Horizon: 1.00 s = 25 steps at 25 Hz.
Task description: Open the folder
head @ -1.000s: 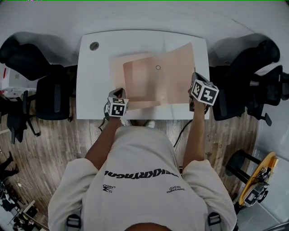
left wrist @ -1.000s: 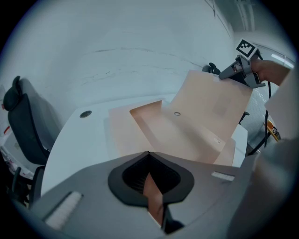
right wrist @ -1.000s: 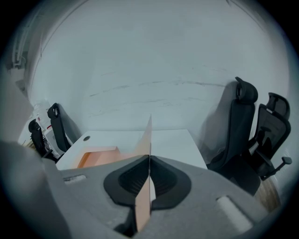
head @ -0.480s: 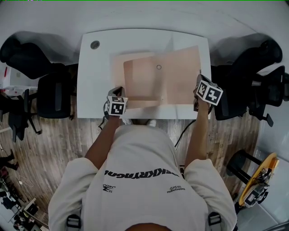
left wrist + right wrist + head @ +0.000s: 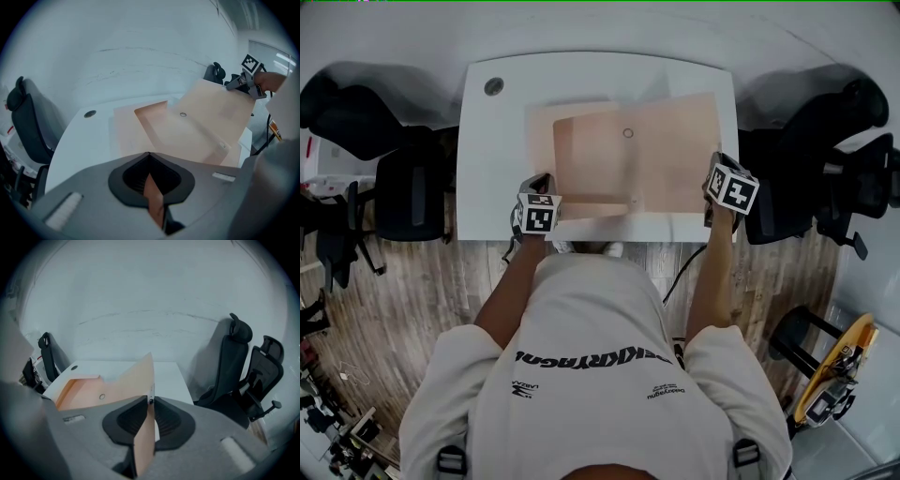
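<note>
A peach folder [image 5: 591, 159] lies spread open on the white table [image 5: 492, 169]. Its cover [image 5: 680, 150] is turned out to the right, low over the table. My left gripper [image 5: 544, 183] is shut on the folder's near left edge, and a peach strip shows between its jaws [image 5: 149, 155]. My right gripper [image 5: 716, 161] is at the cover's right edge. In the right gripper view the cover [image 5: 136, 380] stands on edge between the jaws of that gripper [image 5: 150, 401], which are opening but still touch it at their tips. The right gripper [image 5: 238, 83] also shows far off in the left gripper view.
Black office chairs stand at the table's left [image 5: 408, 192] and right [image 5: 825, 178]. A round cable hole [image 5: 494, 86] sits in the far left corner of the table. A small round snap [image 5: 628, 133] marks the folder's inner panel. The person's body fills the near side.
My right gripper has moved right and down with the cover, laying it wider and flatter. My left gripper has stayed where it was on the near edge.
</note>
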Tool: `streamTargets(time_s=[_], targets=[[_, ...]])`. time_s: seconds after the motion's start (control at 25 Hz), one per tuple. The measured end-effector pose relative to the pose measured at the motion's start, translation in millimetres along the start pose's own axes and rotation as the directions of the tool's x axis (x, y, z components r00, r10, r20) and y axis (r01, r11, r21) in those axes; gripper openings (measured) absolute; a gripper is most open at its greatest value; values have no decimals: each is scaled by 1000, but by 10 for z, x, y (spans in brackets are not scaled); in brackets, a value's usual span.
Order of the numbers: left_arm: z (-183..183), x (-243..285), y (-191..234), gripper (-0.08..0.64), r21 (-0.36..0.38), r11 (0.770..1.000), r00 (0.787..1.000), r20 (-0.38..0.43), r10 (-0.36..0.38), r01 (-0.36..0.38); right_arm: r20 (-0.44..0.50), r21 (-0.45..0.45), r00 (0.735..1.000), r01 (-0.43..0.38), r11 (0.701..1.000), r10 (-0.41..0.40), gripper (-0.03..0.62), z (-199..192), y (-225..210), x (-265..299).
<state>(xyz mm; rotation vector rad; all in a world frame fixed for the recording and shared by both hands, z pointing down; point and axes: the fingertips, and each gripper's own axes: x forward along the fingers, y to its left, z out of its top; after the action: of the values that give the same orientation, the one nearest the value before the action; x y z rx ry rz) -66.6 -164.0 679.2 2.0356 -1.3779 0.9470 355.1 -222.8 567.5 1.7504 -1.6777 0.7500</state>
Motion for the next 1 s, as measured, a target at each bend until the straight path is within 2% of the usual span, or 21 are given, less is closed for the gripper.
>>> streamTargets(time_s=[0.2,0.44,0.64,0.8,1.0], targets=[[-5,-3,-1,-6,12,1000,1000,1,11,-11,-10,-61,999,36,997,-36,49,-62,-61,35],[59,-16,6,-8,-29,999,1000,0,-13,13,-40,-95,998,39,995,-43,61,-82,-107,73],[106,-72,-16,-8,-42,999,999,25,-27,28,-10,-39,1000,5,999,-5,63,-38,-57,-26],[138,-78,17,-6,-9,1000,999,49,-6,6,22,-28,1000,-18,999,18,64,19,31,-109],[88,-57,48,-5,-7,1000,999,50,14,-13,60,-35,997,-49,998,51,80,111,134,-212]])
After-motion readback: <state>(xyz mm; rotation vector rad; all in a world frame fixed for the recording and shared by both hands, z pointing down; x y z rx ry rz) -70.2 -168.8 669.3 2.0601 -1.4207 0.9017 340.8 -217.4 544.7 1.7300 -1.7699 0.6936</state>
